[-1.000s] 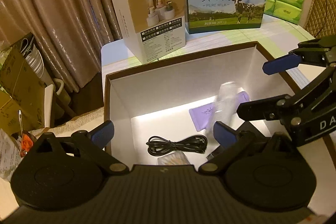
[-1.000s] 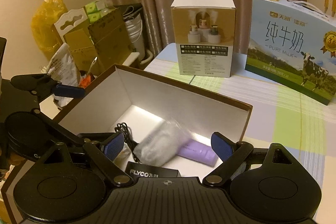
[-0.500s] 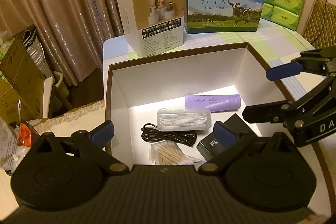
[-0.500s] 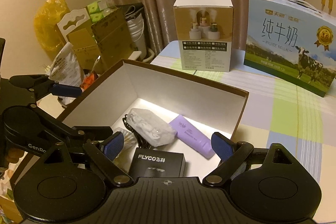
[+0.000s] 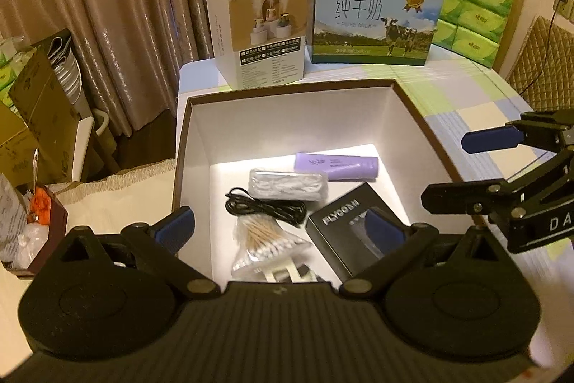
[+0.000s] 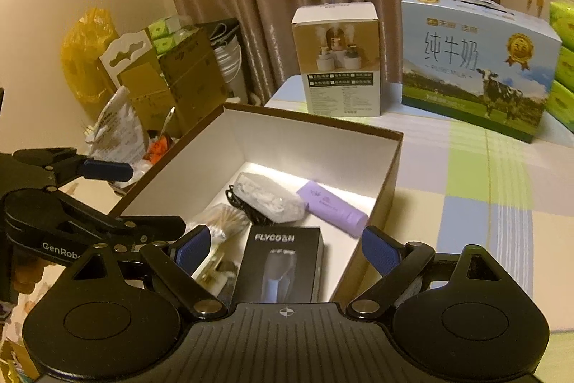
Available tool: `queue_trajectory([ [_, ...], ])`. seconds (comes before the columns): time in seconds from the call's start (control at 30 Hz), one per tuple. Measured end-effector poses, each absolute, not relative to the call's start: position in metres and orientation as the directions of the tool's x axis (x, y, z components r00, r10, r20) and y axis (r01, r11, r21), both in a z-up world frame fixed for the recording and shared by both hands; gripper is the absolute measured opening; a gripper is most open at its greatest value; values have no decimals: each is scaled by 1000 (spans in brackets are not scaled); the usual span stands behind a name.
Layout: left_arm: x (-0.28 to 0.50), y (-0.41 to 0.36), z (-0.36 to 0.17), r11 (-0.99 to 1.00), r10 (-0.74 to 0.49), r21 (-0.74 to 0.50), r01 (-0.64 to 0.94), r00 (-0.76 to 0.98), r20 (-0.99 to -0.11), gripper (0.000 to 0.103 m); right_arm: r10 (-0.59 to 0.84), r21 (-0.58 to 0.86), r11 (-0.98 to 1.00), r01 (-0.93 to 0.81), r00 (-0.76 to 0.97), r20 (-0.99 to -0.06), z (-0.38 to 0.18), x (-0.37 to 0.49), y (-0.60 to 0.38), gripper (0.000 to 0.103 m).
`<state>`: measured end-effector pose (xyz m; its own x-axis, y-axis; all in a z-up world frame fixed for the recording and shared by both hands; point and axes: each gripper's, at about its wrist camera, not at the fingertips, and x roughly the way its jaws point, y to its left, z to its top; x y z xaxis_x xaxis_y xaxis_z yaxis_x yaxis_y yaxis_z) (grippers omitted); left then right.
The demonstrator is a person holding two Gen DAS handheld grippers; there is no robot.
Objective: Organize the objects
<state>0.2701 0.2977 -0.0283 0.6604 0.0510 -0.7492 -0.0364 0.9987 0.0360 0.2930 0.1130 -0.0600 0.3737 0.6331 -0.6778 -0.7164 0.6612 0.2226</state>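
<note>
A brown-rimmed box (image 5: 294, 88) with white inside walls lies open on the table. In it lie a purple tube (image 5: 337, 167), a clear packet of white pieces (image 5: 287, 183), a coiled black cable (image 5: 265, 207), a bag of cotton swabs (image 5: 265, 239) and a black FLYCO box (image 5: 340, 221). My left gripper (image 5: 281, 228) hovers open over the box's near edge, holding nothing. My right gripper (image 6: 285, 248) is open and empty too, above the FLYCO box (image 6: 280, 264) and near the tube (image 6: 333, 207). Each gripper shows in the other's view: the right (image 5: 470, 171), the left (image 6: 132, 196).
Behind the open box stand a white humidifier carton (image 5: 258, 31), a blue milk carton (image 5: 373, 13) and green tissue packs (image 5: 470, 6). Cardboard boxes (image 6: 172, 78) and bags crowd the floor at the left by the curtain. A checked cloth (image 6: 484, 189) covers the table to the right.
The clear packet, a falling blur a second ago, now lies in the box beside the tube. Both grippers have drawn back and risen a little, so more of the box's contents show.
</note>
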Motion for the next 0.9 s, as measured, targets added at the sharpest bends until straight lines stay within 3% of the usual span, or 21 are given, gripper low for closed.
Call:
queue_trajectory([
  [0.9,154,229,-13,995,42,-28,-98,649,-760,102,617,267,730,-630,437,-655,-43,190,18,101],
])
